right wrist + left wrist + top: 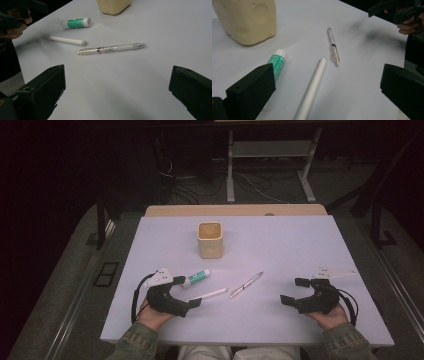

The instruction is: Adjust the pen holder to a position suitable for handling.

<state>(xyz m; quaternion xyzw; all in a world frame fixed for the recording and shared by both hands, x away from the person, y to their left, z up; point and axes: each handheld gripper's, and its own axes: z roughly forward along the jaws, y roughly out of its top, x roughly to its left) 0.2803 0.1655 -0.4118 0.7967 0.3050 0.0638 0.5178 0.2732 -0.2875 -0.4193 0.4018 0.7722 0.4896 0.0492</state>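
Resting at the near edge of the counter (300, 240), the left gripper (186, 292) and the right gripper (291, 291) are held with their fingers spread wide and nothing between them. A white stick (210, 294) is seen just beyond the left gripper, one end close to its fingers, well nearer than the cream cup (209, 240). A clear pen (246, 284) is laid slantwise just beside the stick's far end, between the two grippers and nearer than the cup. A green-labelled tube (196, 277) is found beside the left gripper, between stick and cup. The cup stands upright farthest back.
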